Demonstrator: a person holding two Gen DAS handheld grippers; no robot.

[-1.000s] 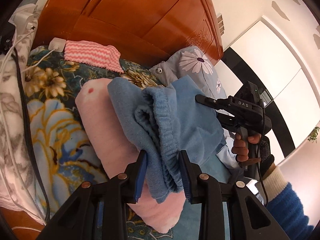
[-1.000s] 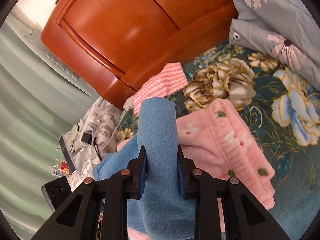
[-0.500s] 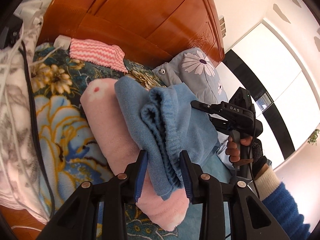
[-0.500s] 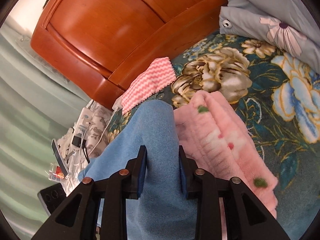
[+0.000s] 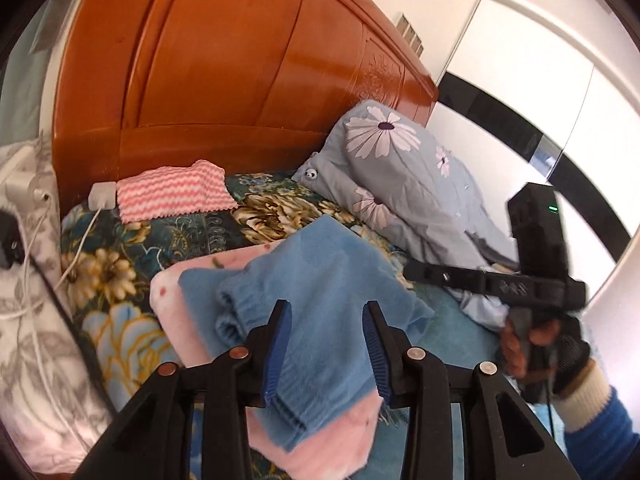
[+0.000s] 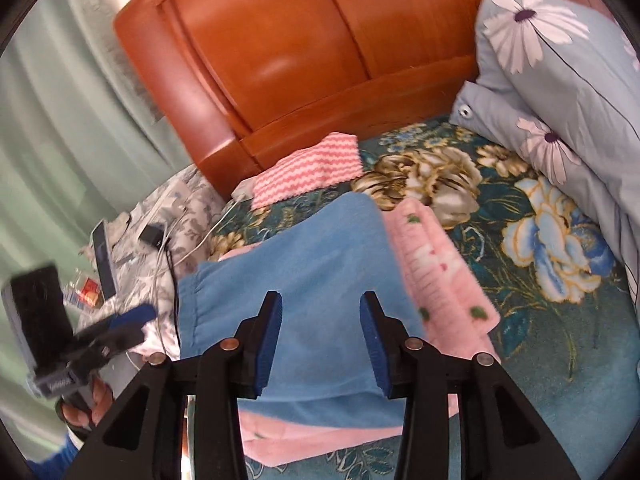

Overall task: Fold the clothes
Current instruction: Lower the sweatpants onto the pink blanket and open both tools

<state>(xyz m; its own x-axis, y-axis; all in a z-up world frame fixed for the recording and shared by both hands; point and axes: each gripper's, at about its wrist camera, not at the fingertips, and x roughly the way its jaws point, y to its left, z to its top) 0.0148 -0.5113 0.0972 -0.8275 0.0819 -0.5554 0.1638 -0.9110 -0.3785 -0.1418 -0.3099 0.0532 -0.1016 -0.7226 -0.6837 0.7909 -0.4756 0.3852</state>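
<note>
A folded blue fleece garment (image 5: 320,300) lies on top of a folded pink fleece garment (image 5: 176,312) on the floral bedspread (image 5: 120,264). My left gripper (image 5: 326,312) is open just above the blue garment, which lies flat under the jaws. In the right wrist view the blue garment (image 6: 312,280) covers the pink one (image 6: 440,264), and my right gripper (image 6: 320,308) is open above it, holding nothing. The right gripper also shows in the left wrist view (image 5: 408,269), off the blue garment's right side.
A pink-and-white striped cloth (image 5: 172,192) lies by the wooden headboard (image 5: 240,60). A grey daisy-print pillow (image 5: 400,184) is at the right. A white charger and cables (image 5: 100,196) and a grey patterned blanket (image 5: 24,320) are at the left, with a phone (image 6: 104,256) on it.
Both grippers have opened and let go of the blue garment. It now lies flat on the pink one. Both grippers have drawn back a little.
</note>
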